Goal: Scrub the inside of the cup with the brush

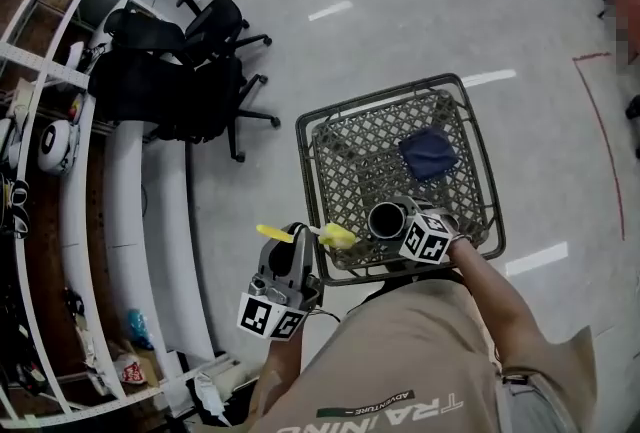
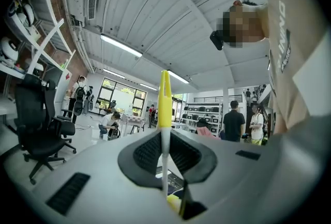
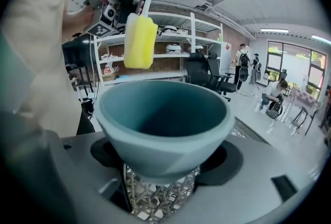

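**A:** Where is the cup [image 3: 163, 114], and how is it held?

**B:** It is clamped low on its body between the jaws of the right gripper [image 1: 402, 217], mouth upward, over the mesh of the wire basket [image 1: 340, 156]. Whether its base rests on the mesh cannot be told. A dark blue cloth [image 1: 428, 153] is seen well apart in the same basket.

**A:** And the brush [image 1: 337, 236]?

**B:** Its thin handle is pinched between the nearly closed jaws of the left gripper [image 1: 296, 239]. The yellow sponge head [image 3: 139, 42] is held just outside the rim and is not yet within the cup.

**A:** How is the cup judged to handle?

**B:** A smooth, matte, thick-walled, tapered shape is shown. It is probably light and rigid, and possibly ceramic, so breakable. Being tapered and smooth, it could be slid up out of a low grip, so a firm hold beneath the flare is advised. The sponge is expected to yield softly, while the slender plastic handle may be flexed under pressure.
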Demonstrator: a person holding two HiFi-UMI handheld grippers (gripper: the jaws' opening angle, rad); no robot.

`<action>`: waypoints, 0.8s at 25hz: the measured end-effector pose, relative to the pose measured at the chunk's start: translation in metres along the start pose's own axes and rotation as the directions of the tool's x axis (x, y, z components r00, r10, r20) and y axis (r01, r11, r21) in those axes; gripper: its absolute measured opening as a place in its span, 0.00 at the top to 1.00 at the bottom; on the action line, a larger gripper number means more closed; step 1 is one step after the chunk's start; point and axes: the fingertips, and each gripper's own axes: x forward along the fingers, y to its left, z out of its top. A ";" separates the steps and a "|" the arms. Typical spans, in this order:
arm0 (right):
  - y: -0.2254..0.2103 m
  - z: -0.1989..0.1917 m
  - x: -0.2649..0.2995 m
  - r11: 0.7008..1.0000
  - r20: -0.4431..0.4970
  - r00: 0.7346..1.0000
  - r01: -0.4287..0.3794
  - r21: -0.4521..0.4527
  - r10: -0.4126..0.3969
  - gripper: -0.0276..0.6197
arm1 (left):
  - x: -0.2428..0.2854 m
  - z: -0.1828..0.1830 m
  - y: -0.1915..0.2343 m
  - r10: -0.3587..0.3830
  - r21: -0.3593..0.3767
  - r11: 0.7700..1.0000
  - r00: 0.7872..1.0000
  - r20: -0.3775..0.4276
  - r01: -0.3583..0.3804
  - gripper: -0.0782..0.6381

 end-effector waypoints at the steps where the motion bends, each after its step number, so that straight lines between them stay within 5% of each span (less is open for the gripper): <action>1: -0.003 -0.006 0.004 1.000 0.003 1.000 0.014 -0.022 -0.014 0.35 | -0.003 -0.003 0.001 0.012 0.000 1.000 1.000 -0.006 -0.012 0.83; 4: -0.013 -0.021 0.018 0.997 0.026 0.999 0.048 -0.063 -0.046 0.35 | -0.011 -0.012 0.005 0.036 0.006 0.999 0.999 -0.028 -0.036 0.83; 15: -0.036 -0.058 0.085 0.997 0.024 0.999 0.029 0.076 -0.031 0.36 | -0.054 -0.001 0.001 0.143 0.008 0.990 0.987 -0.073 -0.143 0.83; 20: -0.038 -0.072 0.113 0.999 0.005 1.000 0.006 0.038 -0.006 0.35 | -0.064 -0.010 0.004 0.197 0.009 0.980 0.976 -0.088 -0.197 0.83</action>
